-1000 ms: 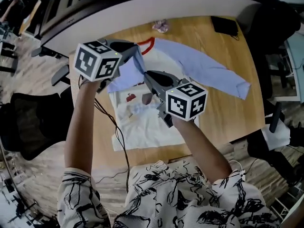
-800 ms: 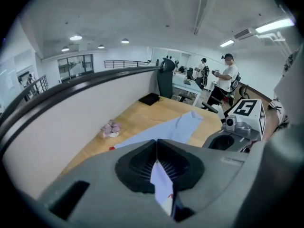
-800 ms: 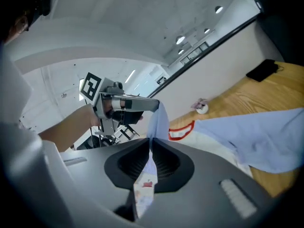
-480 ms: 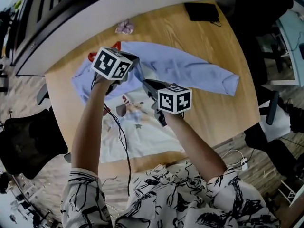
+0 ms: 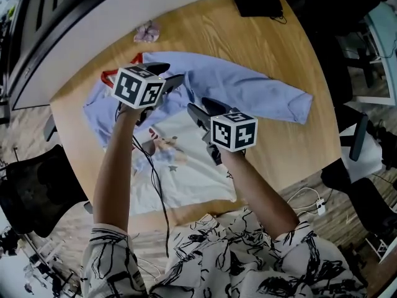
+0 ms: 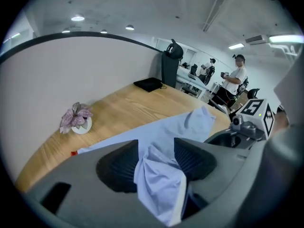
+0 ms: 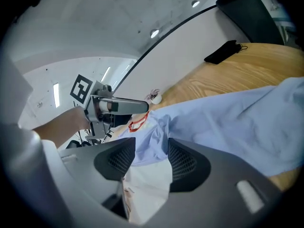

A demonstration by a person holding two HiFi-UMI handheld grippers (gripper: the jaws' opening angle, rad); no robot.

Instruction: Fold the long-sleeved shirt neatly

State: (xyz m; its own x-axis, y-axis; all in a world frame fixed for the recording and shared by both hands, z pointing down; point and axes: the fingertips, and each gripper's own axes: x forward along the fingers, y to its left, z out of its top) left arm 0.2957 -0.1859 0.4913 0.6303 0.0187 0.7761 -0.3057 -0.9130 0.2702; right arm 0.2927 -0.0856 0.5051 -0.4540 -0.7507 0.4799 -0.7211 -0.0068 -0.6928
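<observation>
Left hand-held gripper (image 6: 156, 147) and right hand-held gripper (image 7: 151, 148), jaws just opened partway, loosely straddle crumpled blue shirt (image 5: 248, 92).

Spread on table (image 5: 301, 148): shirt (image 5: 192, 166), sleeve (image 5: 260, 95) out to right. Behind it, plant (image 5: 147, 31) at left, pouch (image 5: 256, 3) at right.

Long-sleeved shirt (image 5: 189, 169): white printed body, light blue sleeves, red collar (image 5: 109, 76). Lies spread on tabletop (image 5: 291, 148), one sleeve (image 5: 260, 95) outstretched.

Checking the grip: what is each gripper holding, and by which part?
Likely nothing: left gripper and right gripper have just been opening their fingers; bunched blue shirt fabric lies between each pair.
</observation>
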